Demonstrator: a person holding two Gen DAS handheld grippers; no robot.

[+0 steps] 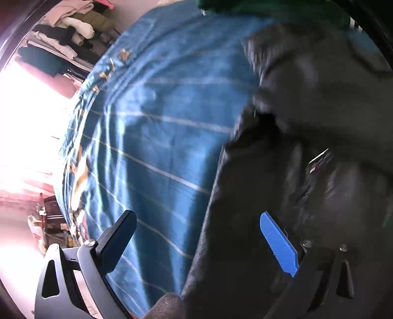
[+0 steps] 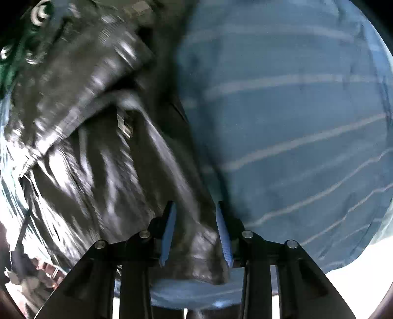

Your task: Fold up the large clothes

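The black jacket (image 1: 307, 147) lies on the blue bedspread (image 1: 159, 147). The right gripper (image 2: 196, 230) pinches its corner; the left gripper (image 1: 196, 245) gapes wide. Folding is underway; next, probably carry that corner across.

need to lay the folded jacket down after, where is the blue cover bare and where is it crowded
Bare blue striped cover lies left of the black jacket in the left wrist view, reaching to the patterned bed edge. In the right wrist view the cover is bare right of the jacket. Crowded: beside the green garment at the jacket's far end, and the clothes pile beyond the bed.
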